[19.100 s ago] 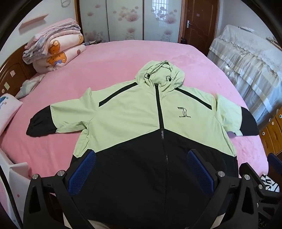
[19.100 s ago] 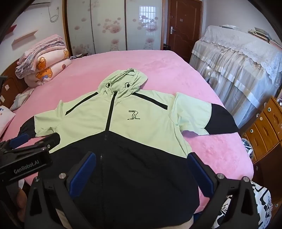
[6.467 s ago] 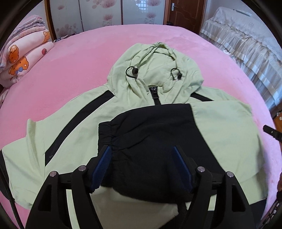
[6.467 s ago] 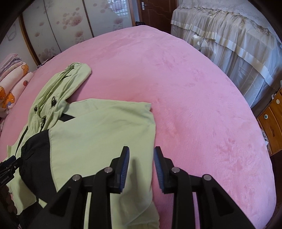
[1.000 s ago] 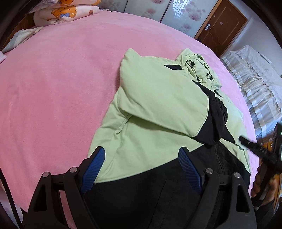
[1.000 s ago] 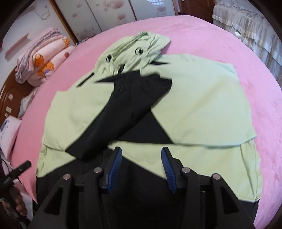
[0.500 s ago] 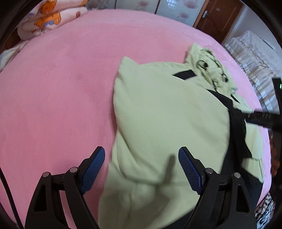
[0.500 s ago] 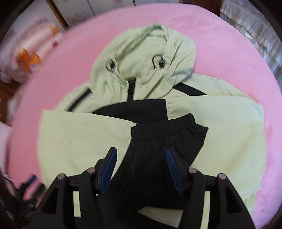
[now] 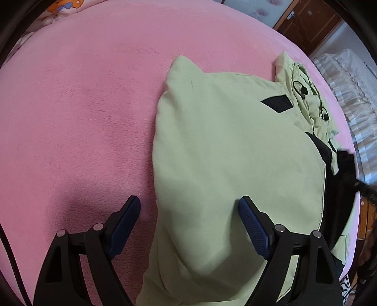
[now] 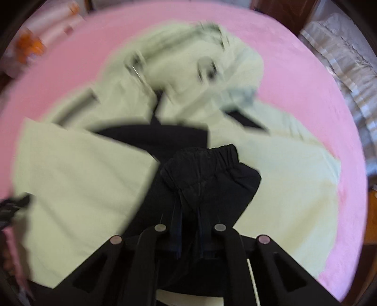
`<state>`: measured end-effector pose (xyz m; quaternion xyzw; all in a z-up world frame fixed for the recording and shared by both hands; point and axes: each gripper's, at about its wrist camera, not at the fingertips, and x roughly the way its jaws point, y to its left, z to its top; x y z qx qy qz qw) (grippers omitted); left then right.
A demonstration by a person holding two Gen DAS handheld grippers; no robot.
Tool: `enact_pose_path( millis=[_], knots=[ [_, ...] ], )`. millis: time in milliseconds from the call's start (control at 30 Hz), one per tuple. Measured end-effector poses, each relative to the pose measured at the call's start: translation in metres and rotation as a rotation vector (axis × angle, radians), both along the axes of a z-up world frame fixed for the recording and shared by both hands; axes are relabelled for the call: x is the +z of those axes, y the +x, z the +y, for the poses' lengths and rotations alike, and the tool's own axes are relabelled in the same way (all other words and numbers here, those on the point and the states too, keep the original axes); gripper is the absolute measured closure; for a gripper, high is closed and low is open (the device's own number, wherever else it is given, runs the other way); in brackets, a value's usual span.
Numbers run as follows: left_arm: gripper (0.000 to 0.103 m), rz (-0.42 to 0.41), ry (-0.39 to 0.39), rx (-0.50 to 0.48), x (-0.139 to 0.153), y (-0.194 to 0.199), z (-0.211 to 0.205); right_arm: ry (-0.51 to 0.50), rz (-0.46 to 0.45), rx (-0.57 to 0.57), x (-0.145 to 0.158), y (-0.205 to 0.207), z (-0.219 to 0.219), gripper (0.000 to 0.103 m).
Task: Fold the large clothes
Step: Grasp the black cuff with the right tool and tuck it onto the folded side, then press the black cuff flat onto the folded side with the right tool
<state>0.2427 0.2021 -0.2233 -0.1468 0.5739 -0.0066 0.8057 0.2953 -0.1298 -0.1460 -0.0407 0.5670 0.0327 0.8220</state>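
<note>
A light green and black hooded jacket (image 9: 235,153) lies on the pink bed (image 9: 70,106), both sleeves folded in over its front. My left gripper (image 9: 188,200) is open and straddles the jacket's left folded edge, one finger over the bed and one over green fabric, with nothing gripped. In the blurred right wrist view the jacket (image 10: 70,176) spreads below the hood (image 10: 188,58). My right gripper (image 10: 189,211) is closing, and its pads pinch the black sleeve cuff (image 10: 207,169), which bunches up between them.
Folded bedding (image 9: 66,4) lies at the far left of the bed. A brown door (image 9: 306,21) is behind, and white lace-covered furniture (image 9: 353,82) stands to the right. The bed's right edge (image 10: 348,188) runs close to the jacket.
The right gripper's jaws have closed onto the black cuff. The left gripper has come lower and nearer to the jacket's left folded edge, still open.
</note>
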Motion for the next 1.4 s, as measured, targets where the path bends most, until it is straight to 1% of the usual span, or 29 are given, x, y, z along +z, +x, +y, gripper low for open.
enact_pose_path(
  millis=[67, 133, 200, 233, 267, 300, 333, 400, 433, 467, 500, 533, 567, 667, 733, 800, 867, 933, 967, 1000, 1033, 1067, 1100, 1133, 1167, 1233, 1300, 1367, 1400],
  knots=[
    [0.019, -0.014, 0.002, 0.013, -0.001, -0.004, 0.001, 0.141, -0.144, 0.042, 0.034, -0.011, -0.007, 0.094],
    [0.019, -0.037, -0.002, 0.026, 0.000, -0.010, 0.001, 0.301, -0.331, 0.064, 0.068, -0.031, -0.026, 0.094],
    [0.019, -0.054, -0.005, 0.034, 0.000, -0.014, 0.001, 0.385, -0.457, 0.038, 0.081, -0.050, -0.051, 0.091],
    [0.019, -0.059, -0.003, 0.035, 0.000, -0.015, -0.001, 0.406, -0.482, 0.004, 0.078, -0.056, -0.066, 0.085],
    [0.019, -0.063, 0.002, 0.034, 0.000, -0.017, -0.002, 0.406, -0.477, -0.034, 0.069, -0.062, -0.078, 0.076],
    [0.019, -0.066, 0.009, 0.030, 0.000, -0.019, -0.002, 0.395, -0.437, -0.079, 0.053, -0.066, -0.093, 0.072],
    [0.019, -0.066, 0.017, 0.021, 0.000, -0.020, -0.004, 0.377, -0.369, -0.124, 0.034, -0.072, -0.110, 0.065],
    [0.019, -0.067, 0.034, -0.005, 0.001, -0.022, -0.008, 0.367, -0.221, -0.203, -0.003, -0.077, -0.139, 0.061],
    [0.019, -0.066, 0.040, -0.020, 0.001, -0.023, -0.009, 0.397, -0.139, -0.235, -0.021, -0.082, -0.154, 0.061],
    [0.019, -0.064, 0.045, -0.034, 0.002, -0.022, -0.010, 0.450, -0.080, -0.260, -0.033, -0.091, -0.166, 0.060],
    [0.019, -0.060, 0.051, -0.045, 0.002, -0.022, -0.010, 0.510, -0.061, -0.278, -0.038, -0.099, -0.178, 0.060],
    [0.019, -0.054, 0.055, -0.053, 0.002, -0.020, -0.010, 0.541, -0.065, -0.282, -0.036, -0.104, -0.183, 0.056],
    [0.019, -0.046, 0.058, -0.057, 0.003, -0.018, -0.009, 0.546, -0.074, -0.279, -0.031, -0.106, -0.187, 0.049],
    [0.019, -0.029, 0.063, -0.057, 0.003, -0.007, -0.008, 0.517, -0.110, -0.245, -0.014, -0.094, -0.184, 0.039],
    [0.019, -0.021, 0.070, -0.049, 0.003, 0.002, -0.005, 0.522, -0.095, -0.225, -0.011, -0.076, -0.180, 0.039],
    [0.019, -0.014, 0.073, -0.043, 0.003, 0.010, -0.003, 0.524, -0.054, -0.224, -0.017, -0.051, -0.179, 0.039],
    [0.019, -0.005, 0.076, -0.048, 0.003, 0.021, -0.003, 0.488, -0.004, -0.240, -0.027, -0.027, -0.177, 0.039],
    [0.019, -0.007, 0.080, -0.057, 0.002, 0.029, -0.004, 0.462, 0.033, -0.241, -0.036, -0.014, -0.175, 0.039],
    [0.026, -0.013, 0.079, -0.065, 0.003, 0.031, -0.006, 0.449, 0.035, -0.220, -0.037, -0.011, -0.172, 0.044],
    [0.049, -0.023, 0.075, -0.072, 0.004, 0.033, -0.007, 0.417, 0.027, -0.188, -0.036, -0.010, -0.167, 0.052],
    [0.063, -0.038, 0.072, -0.091, 0.006, 0.035, -0.010, 0.362, 0.028, -0.132, -0.034, -0.010, -0.158, 0.073],
    [0.082, -0.044, 0.102, -0.087, 0.007, 0.036, -0.011, 0.320, 0.029, -0.080, -0.033, -0.010, -0.150, 0.074],
    [0.090, -0.052, 0.118, -0.081, 0.009, 0.037, -0.012, 0.274, 0.012, -0.041, -0.029, -0.012, -0.142, 0.075],
    [0.092, -0.070, 0.118, -0.072, 0.012, 0.036, -0.010, 0.221, -0.025, 0.009, -0.021, -0.015, -0.132, 0.076],
    [0.093, -0.084, 0.111, -0.061, 0.013, 0.034, -0.007, 0.196, -0.067, 0.041, -0.012, -0.018, -0.126, 0.077],
    [0.094, -0.114, 0.093, -0.023, 0.016, 0.031, 0.000, 0.181, -0.194, 0.075, 0.015, -0.024, -0.119, 0.077],
    [0.095, -0.135, 0.084, 0.005, 0.016, 0.029, 0.004, 0.182, -0.342, 0.073, 0.040, -0.029, -0.118, 0.077],
    [0.095, -0.153, 0.088, 0.038, 0.013, 0.029, 0.006, 0.175, -0.391, 0.044, 0.042, -0.022, -0.119, 0.077],
    [0.094, -0.153, 0.097, 0.044, 0.012, 0.029, 0.005, 0.145, -0.393, 0.040, 0.035, -0.018, -0.117, 0.076]
  ],
)
